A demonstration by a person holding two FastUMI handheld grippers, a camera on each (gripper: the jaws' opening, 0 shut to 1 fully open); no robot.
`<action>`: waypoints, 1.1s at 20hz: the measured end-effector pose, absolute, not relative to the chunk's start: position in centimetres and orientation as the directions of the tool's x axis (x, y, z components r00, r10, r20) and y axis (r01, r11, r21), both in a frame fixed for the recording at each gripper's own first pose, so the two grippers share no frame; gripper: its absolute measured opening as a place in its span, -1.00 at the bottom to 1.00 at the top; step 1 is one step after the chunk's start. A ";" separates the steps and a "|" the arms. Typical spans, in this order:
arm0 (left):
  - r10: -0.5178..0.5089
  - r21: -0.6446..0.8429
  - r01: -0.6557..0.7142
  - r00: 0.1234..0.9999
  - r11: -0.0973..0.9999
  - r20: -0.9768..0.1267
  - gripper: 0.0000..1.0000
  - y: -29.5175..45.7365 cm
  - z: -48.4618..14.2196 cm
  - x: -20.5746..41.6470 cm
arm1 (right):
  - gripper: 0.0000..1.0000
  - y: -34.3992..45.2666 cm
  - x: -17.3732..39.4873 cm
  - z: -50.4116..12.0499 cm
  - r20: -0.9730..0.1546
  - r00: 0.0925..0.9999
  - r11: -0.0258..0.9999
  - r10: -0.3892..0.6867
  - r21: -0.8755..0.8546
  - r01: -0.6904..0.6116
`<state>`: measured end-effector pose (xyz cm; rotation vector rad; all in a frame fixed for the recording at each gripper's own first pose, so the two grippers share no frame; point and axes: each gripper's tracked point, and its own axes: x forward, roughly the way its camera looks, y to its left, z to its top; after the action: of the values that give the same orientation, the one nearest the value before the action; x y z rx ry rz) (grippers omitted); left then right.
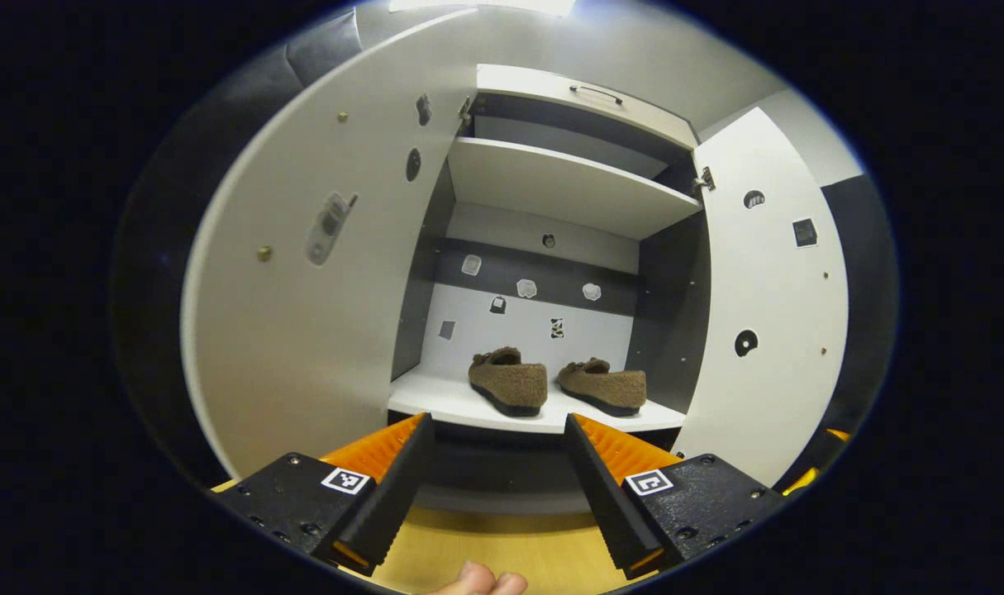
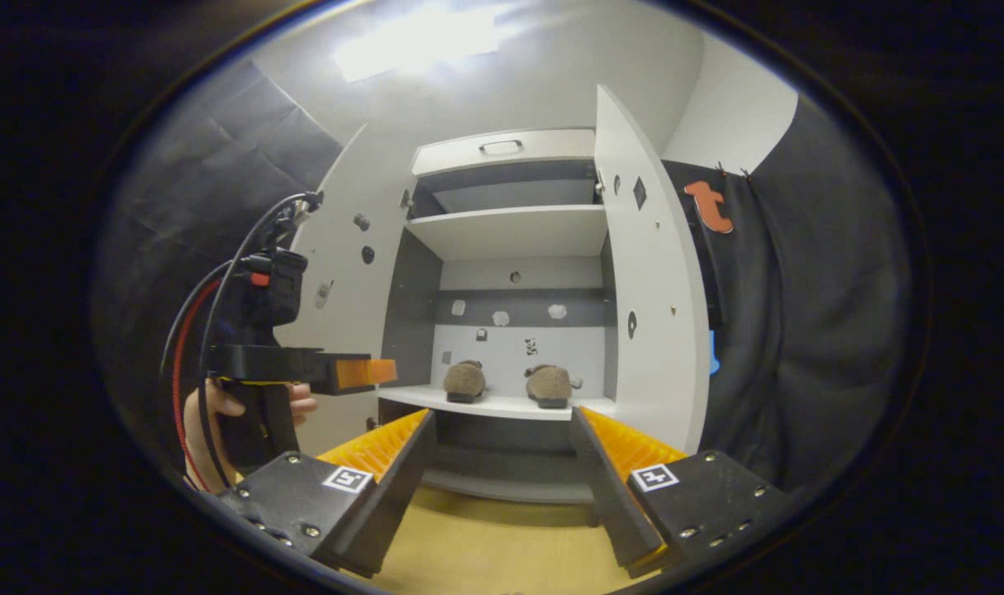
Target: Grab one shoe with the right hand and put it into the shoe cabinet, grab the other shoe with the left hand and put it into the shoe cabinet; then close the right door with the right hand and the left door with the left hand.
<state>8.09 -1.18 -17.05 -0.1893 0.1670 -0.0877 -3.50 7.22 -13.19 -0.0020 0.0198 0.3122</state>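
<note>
Two brown fuzzy shoes stand side by side on the cabinet's lower shelf: the left shoe and the right shoe. The right gripper view shows them too, left shoe and right shoe. Both doors hang wide open, the left door and the right door. My left gripper is open, empty, a short way in front of the shelf. My right gripper is open and empty, farther back. The left gripper, held by a hand, shows at the left of the right gripper view.
An upper shelf and a drawer with a handle sit above the shoes. Small stickers dot the cabinet's back wall and both doors. A wooden floor lies below the grippers. Black cloth hangs right of the right door.
</note>
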 end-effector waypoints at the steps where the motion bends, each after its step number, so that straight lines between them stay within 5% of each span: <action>1: -0.108 -0.199 0.076 0.982 0.977 -0.157 0.93 -0.9 -17.0 6.8 | 0.96 7.2 -4.4 -12.9 -0.017 0.953 0.953 0.302 0.001 -0.302; 10: -0.141 -0.199 0.109 0.977 0.974 -0.157 0.86 2.1 -17.6 -1.2 | 0.95 2.8 -7.5 -10.2 0.012 0.977 0.977 0.211 -0.027 -0.211; 22: -0.220 -0.172 0.187 0.956 0.967 -0.195 0.92 0.7 -18.3 -3.5 | 0.96 -13.1 -2.4 -8.6 -0.106 0.991 0.994 0.083 -0.057 -0.089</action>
<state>-3.46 0.73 -18.33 -0.1525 0.2142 -0.2074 -2.40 -13.06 -8.56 -0.0617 0.1035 0.0861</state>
